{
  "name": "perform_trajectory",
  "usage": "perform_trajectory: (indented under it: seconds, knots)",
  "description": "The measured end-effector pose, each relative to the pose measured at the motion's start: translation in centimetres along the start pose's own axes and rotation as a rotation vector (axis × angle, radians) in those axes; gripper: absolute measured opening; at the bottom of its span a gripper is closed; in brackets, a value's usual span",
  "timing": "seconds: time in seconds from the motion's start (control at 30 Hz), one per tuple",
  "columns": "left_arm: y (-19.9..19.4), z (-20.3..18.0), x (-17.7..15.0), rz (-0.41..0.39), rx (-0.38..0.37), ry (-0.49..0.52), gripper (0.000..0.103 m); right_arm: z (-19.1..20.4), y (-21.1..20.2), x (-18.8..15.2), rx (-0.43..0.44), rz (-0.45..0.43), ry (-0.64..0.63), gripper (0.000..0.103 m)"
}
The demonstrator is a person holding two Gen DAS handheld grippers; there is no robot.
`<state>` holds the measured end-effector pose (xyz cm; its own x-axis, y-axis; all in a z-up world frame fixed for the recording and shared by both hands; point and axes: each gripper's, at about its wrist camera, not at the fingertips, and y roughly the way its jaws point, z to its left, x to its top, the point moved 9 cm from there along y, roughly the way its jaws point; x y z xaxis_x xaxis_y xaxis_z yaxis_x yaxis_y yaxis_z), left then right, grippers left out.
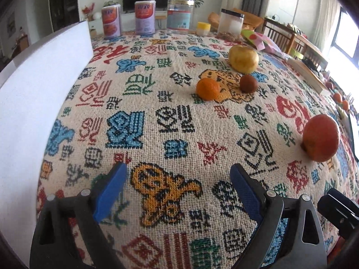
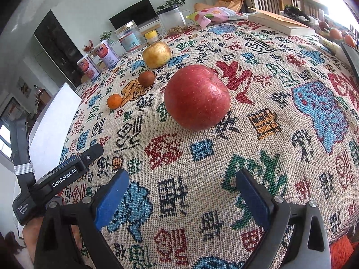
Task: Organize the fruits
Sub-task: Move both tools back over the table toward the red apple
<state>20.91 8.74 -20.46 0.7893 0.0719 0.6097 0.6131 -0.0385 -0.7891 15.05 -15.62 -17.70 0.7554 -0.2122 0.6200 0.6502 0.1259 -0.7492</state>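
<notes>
Fruits loose on surface; red apple ahead of right hand-held gripper. Both hand-held grippers spread wide, empty, left hand-held gripper too. Centre apple between pads before closing.

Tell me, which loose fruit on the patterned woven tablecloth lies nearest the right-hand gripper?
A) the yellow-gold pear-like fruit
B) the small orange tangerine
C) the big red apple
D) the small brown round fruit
C: in the right wrist view the big red apple sits just ahead of the open right gripper, the other fruits farther back.

Both wrist views downward, close — sharing apple
</notes>
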Motion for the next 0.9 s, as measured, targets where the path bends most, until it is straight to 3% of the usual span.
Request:
perform_trajectory:
  seconds: [0.17,0.77,0.83,0.9]
  knots:
    - [0.59,-0.72,-0.09,0.027,0.042,0.056,0.102,0.2,0.3,0.1,0.008,0.004,-0.006,0.101]
    - [0.63,-0.66,-0.04,0.028,0.039,0.055,0.102,0.47,0.54,0.13,-0.006,0.01,-0.022,0.103]
    - [0.63,-0.66,-0.04,0.028,0.039,0.055,0.102,0.54,0.43,0.2,0.007,0.006,-0.012,0.103]
    - [0.61,-0.63,-0.04,0.028,0.039,0.055,0.102,0.3,-0.41,0.63,0.079,-0.029,0.042,0.102]
